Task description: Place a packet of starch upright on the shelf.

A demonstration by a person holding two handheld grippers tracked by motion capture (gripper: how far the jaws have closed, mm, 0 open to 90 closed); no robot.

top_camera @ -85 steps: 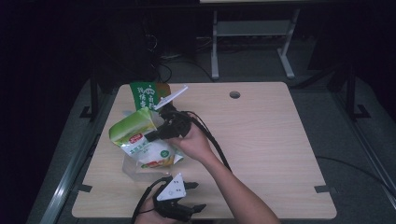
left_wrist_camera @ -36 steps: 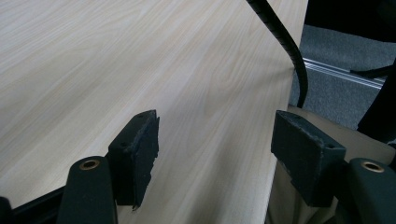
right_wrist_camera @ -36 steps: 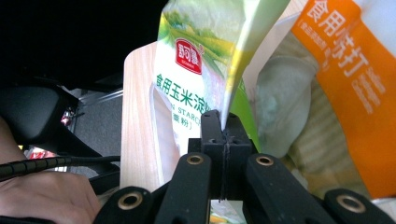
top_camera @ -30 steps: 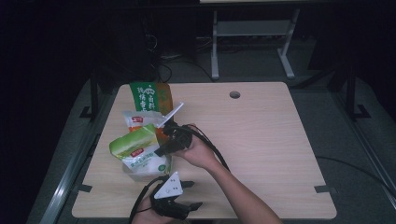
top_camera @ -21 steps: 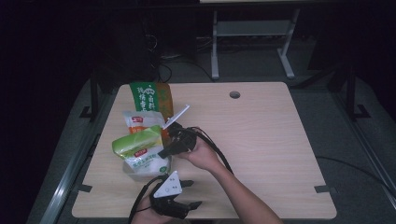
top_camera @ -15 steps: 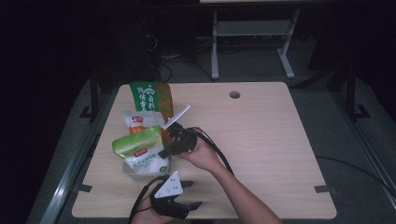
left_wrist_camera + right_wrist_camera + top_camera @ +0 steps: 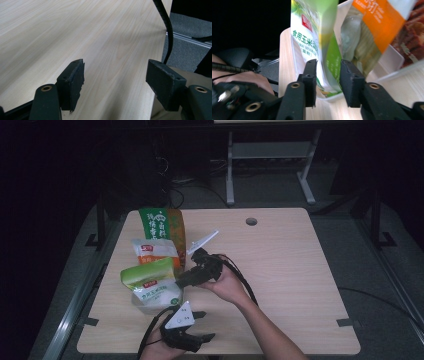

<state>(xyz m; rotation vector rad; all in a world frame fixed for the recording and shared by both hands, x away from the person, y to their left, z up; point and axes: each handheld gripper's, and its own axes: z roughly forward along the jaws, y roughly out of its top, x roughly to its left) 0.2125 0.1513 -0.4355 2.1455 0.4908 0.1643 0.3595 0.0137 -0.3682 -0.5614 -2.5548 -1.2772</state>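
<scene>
Green 食用玉米 starch pouch point(image 7: 317, 37)

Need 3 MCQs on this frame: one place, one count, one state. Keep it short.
1. Where does the clear tub sit on the table?
A. left part
B. right edge
C. by the round hole

2. How many pouches show on the table?
A. one
B. three
C. five

3. How do the right tongs stand at the green-and-white pouch?
A. apart, pouch edge between them
B. clamped on bare wood
C. gripping a cable

Key: 1 A, the high view shows it left of centre. 2 B, the green-and-white pouch, a white-and-orange one and a tall green one. 3 A, both pads flank the pouch, having just opened.
</scene>
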